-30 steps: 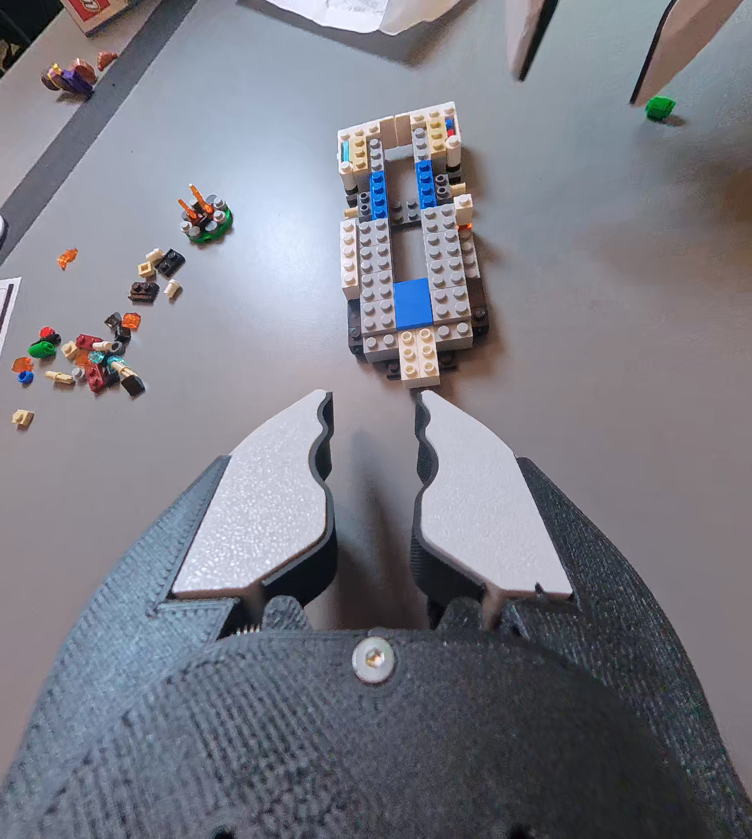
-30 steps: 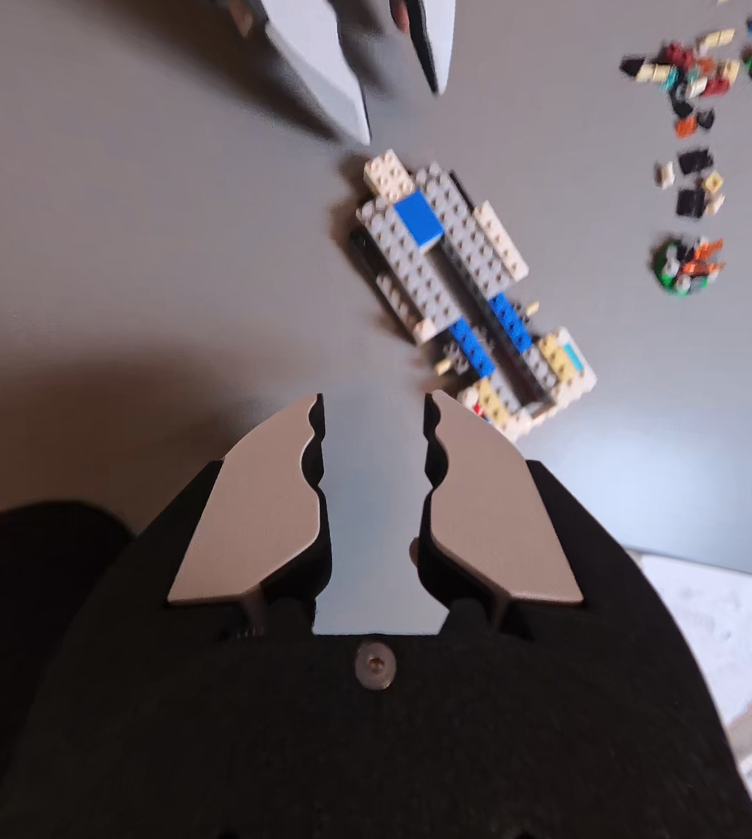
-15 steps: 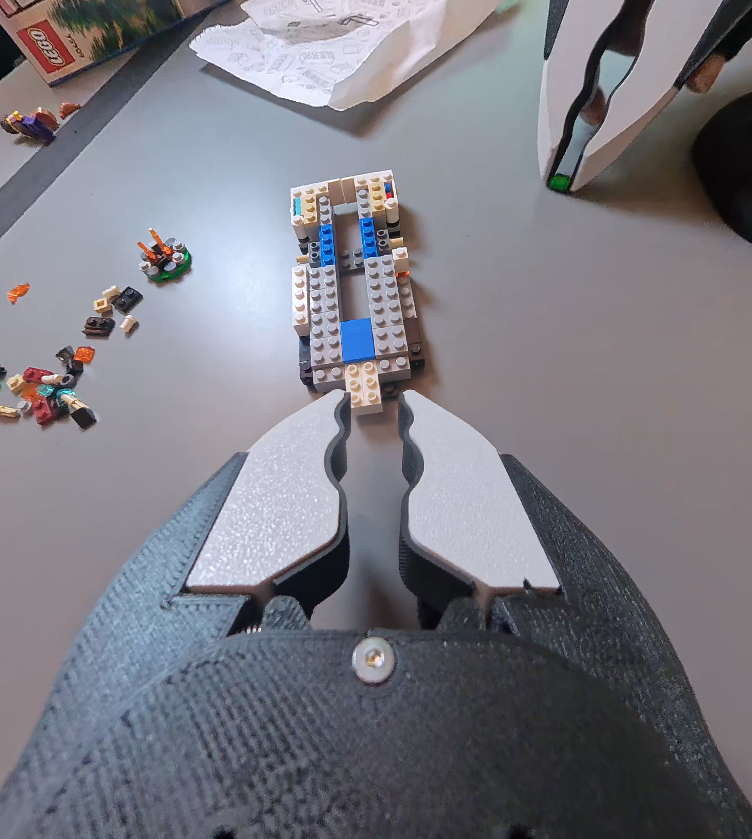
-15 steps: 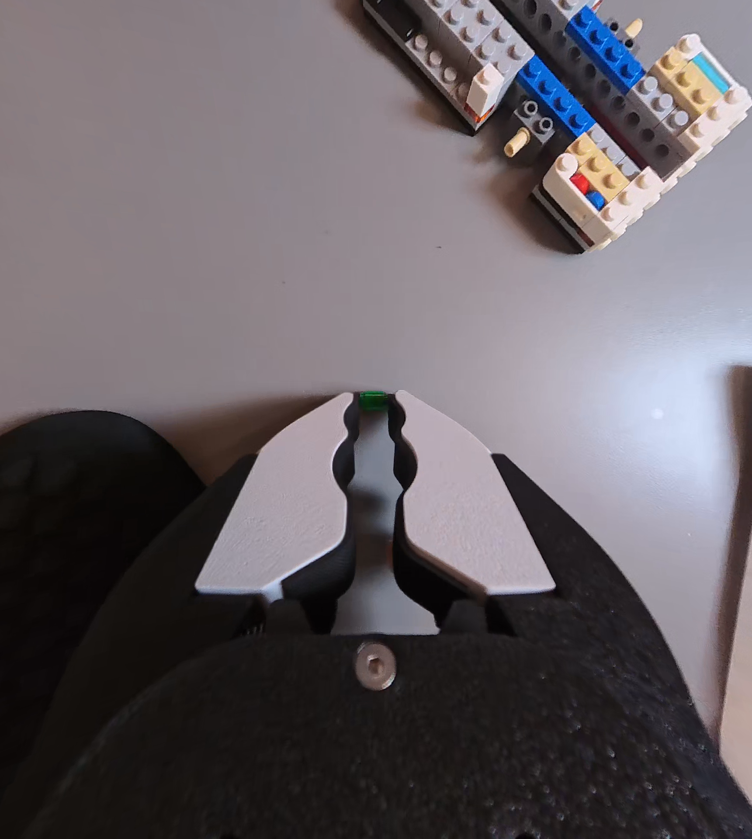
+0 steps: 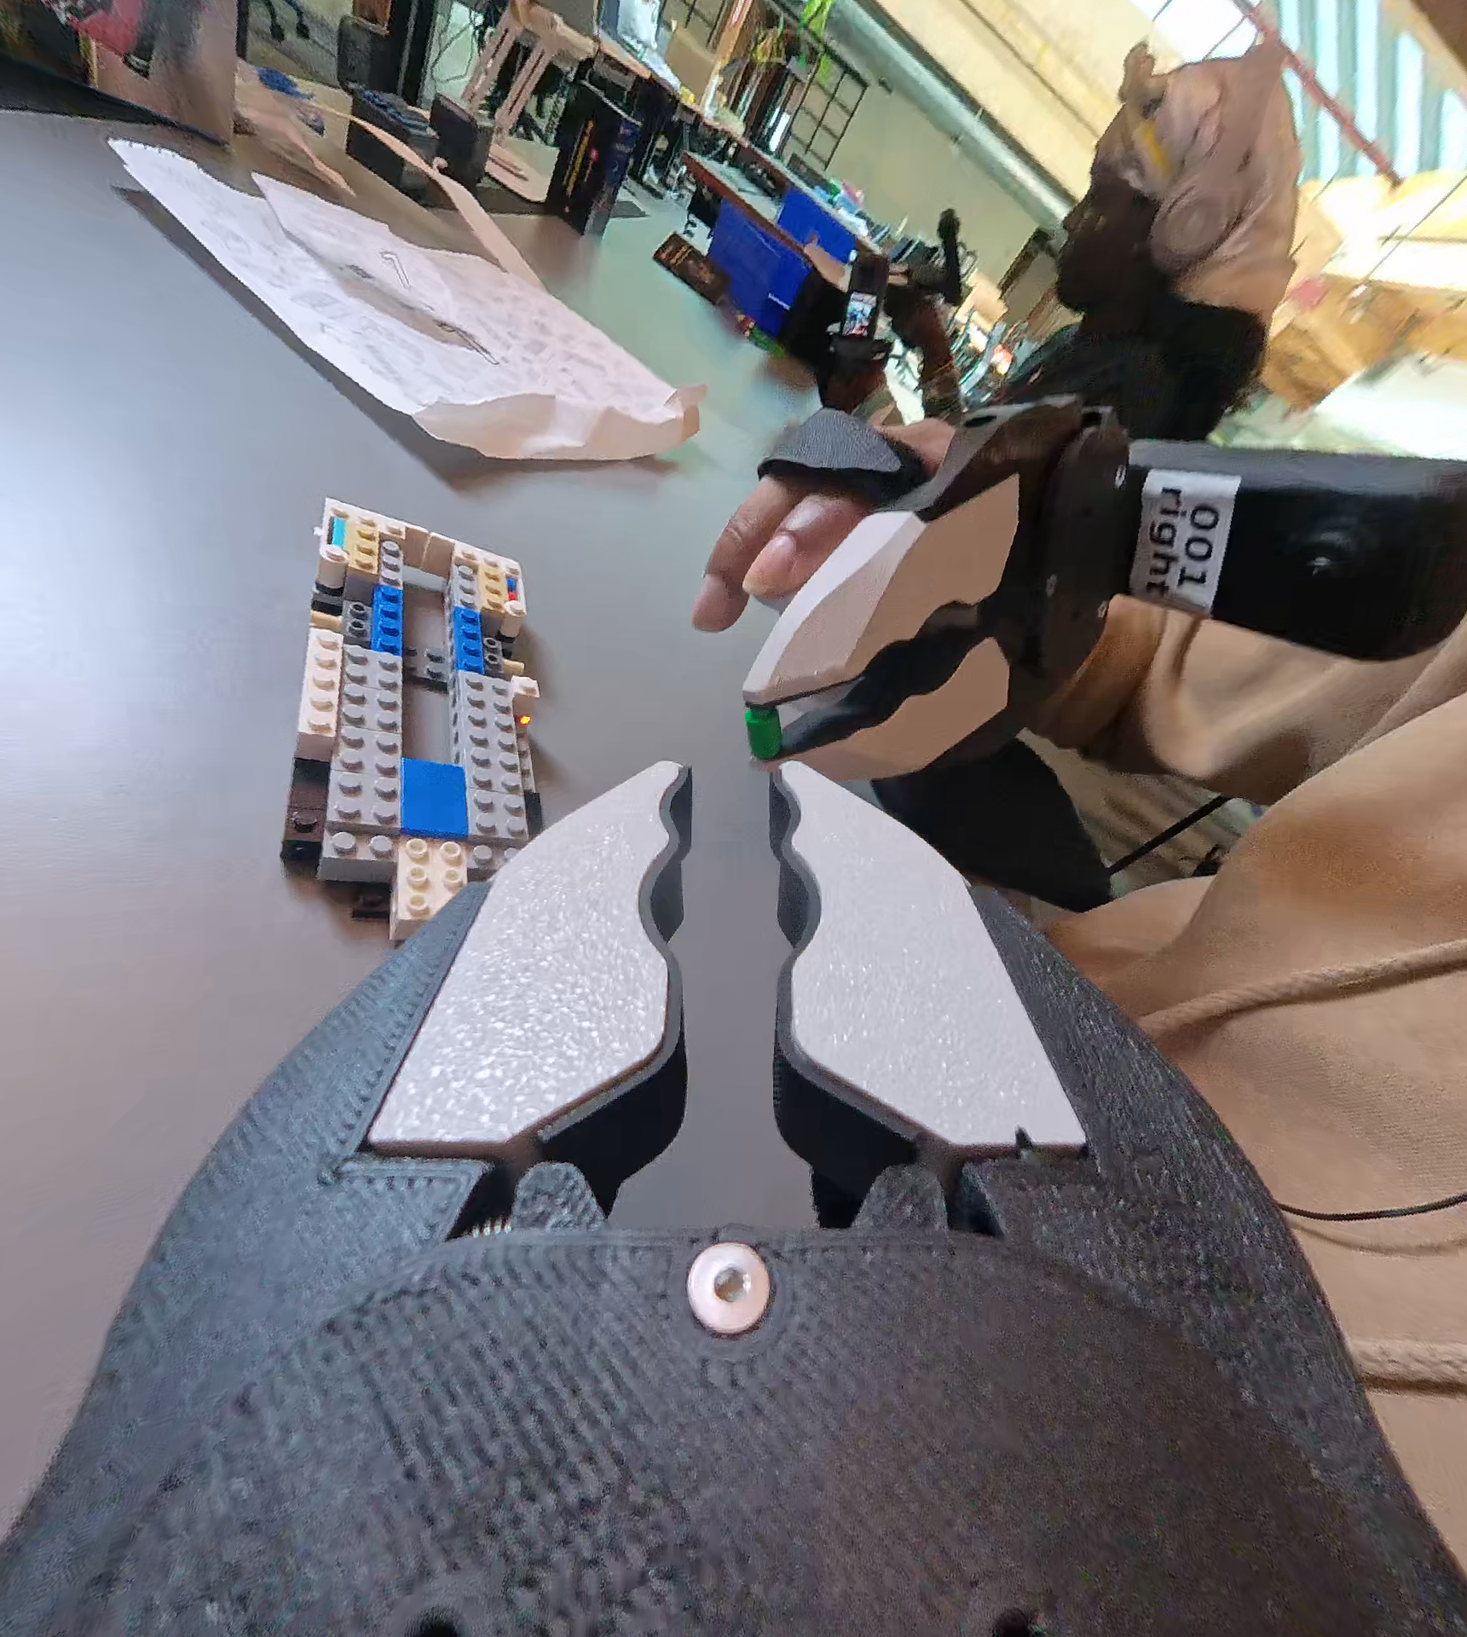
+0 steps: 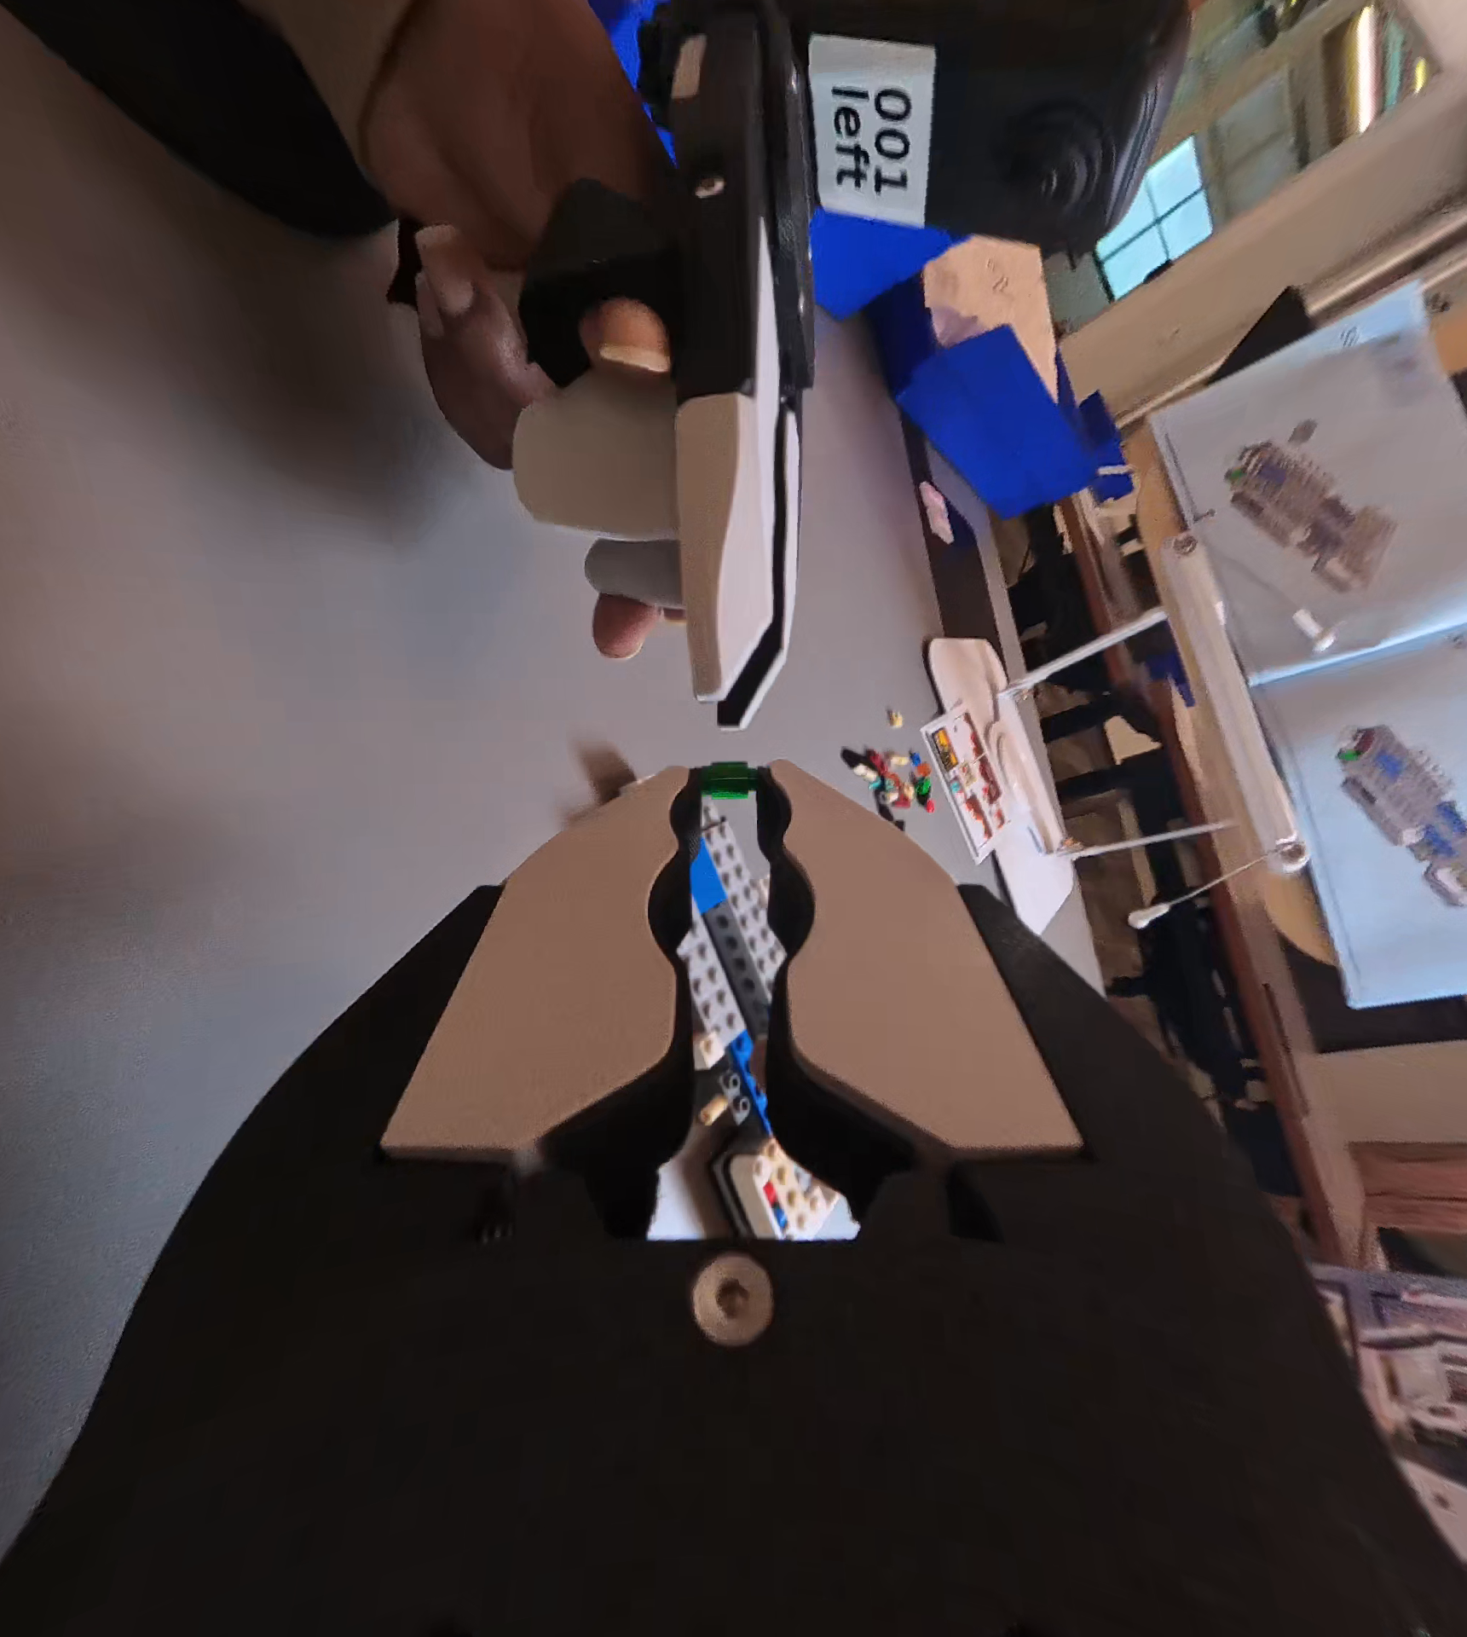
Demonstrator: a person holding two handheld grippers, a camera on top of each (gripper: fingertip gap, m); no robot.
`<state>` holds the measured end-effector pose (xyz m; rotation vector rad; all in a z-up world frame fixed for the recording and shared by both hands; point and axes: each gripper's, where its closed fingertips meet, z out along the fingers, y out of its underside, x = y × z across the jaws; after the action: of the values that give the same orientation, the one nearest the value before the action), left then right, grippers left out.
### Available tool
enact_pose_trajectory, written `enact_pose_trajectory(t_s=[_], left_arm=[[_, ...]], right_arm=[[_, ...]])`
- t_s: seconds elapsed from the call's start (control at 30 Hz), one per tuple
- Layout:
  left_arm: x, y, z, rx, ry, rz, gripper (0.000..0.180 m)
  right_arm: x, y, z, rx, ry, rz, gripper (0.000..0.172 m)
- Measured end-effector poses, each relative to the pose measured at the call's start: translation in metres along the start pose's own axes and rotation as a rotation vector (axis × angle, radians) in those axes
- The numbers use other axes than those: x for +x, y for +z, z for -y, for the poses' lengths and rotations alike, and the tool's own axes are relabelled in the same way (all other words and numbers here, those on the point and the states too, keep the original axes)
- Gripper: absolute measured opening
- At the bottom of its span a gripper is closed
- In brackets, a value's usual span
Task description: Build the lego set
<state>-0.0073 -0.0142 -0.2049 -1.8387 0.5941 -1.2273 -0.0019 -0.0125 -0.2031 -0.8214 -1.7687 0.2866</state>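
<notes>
right gripper [image 5: 767, 728]: raised off the grey table [image 5: 136, 372], pads pinching a small green round brick [image 5: 763, 732] by its ends, at centre right of the left wrist view.
left gripper [image 5: 729, 778]: jaws narrow with nothing between them, tips just below the green brick.
judged handling: the brick is tiny and caught only at the tips, so keep the squeeze steady and move slowly.
brick model [image 5: 415, 700]: flat grey, tan and blue build, left of centre on the table.
loose pieces [image 6: 889, 779]: scattered at mid right of the right wrist view.
</notes>
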Motion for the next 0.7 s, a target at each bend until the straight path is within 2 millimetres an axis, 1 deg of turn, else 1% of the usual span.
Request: enact_pose_trajectory(t_s=[0.1, 0.17, 0.23, 0.37, 0.47, 0.7], left_arm=[[-0.006, -0.003, 0.0, -0.001, -0.028, 0.009, 0.017], [-0.005, -0.005, 0.0, 0.001, -0.036, 0.003, 0.01], [-0.009, -0.006, 0.0, -0.004, -0.032, 0.018, 0.009], [-0.01, -0.008, 0.002, 0.013, -0.068, -0.005, 0.009], [-0.005, -0.008, 0.005, 0.033, -0.107, -0.054, 0.011], [-0.006, -0.007, 0.003, 0.033, -0.113, -0.047, 0.009]], right_arm=[[0.001, 0.011, 0.007, 0.015, -0.032, -0.012, 0.012], [0.001, 0.017, 0.006, -0.001, -0.04, -0.006, 0.012], [0.001, 0.021, 0.005, -0.006, -0.024, 0.011, 0.012], [0.004, 0.023, 0.006, 0.004, 0.015, 0.021, 0.012], [0.006, 0.023, 0.005, 0.004, 0.026, 0.018, 0.012], [0.006, 0.024, 0.006, 0.013, 0.051, 0.023, 0.012]])
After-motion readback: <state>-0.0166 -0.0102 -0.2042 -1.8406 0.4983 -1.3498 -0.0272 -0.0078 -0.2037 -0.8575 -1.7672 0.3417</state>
